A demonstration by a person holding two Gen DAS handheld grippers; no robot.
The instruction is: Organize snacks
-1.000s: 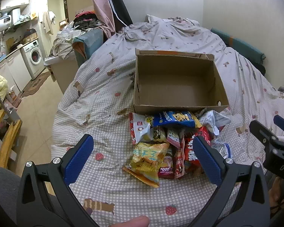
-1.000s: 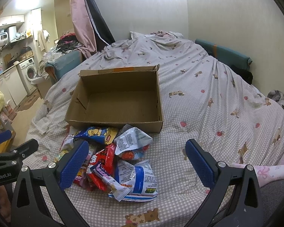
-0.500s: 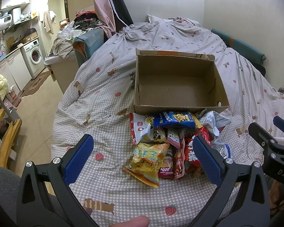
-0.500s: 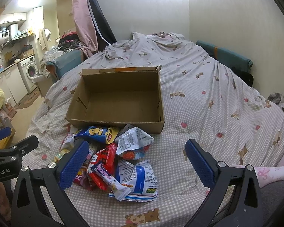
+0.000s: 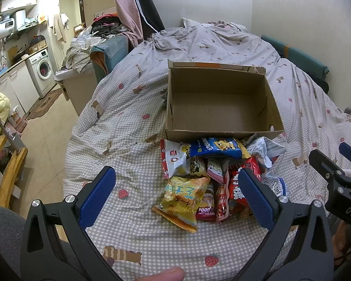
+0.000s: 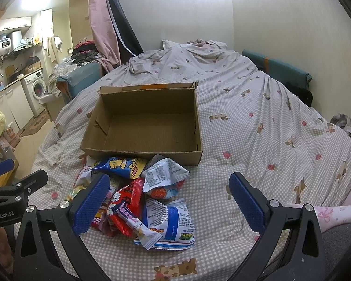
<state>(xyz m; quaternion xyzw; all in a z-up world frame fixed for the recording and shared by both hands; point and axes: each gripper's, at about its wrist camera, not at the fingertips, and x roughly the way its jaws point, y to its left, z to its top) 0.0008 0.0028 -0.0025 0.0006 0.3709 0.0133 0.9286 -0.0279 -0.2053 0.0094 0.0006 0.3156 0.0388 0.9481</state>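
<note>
The left gripper (image 5: 176,194) has its two blue fingers spread wide and holds nothing; the right gripper (image 6: 168,201) is the same, wide apart and empty. Both hover above the bed, on the near side of the cardboard box (image 5: 222,132).

Straight ahead of the left fingers lies the yellow packet (image 5: 183,199). It is the piece of the snack pile (image 5: 218,175) farthest from the box on this side, and its long axis runs roughly away from the gripper toward the box, a little slanted. Ahead of the right fingers lies the white and blue bag (image 6: 169,221), also at the edge of the pile far from the box, with a thin red and white bar (image 6: 134,219) lying on its left part. So, in my judgement, each gripper has its own nearest packet, and the left one is better lined up.

The pile touches the front wall of the box. The box is one, open on top, and nothing is inside yet. The packets overlap, so I cannot count exactly; about ten are visible.
</note>
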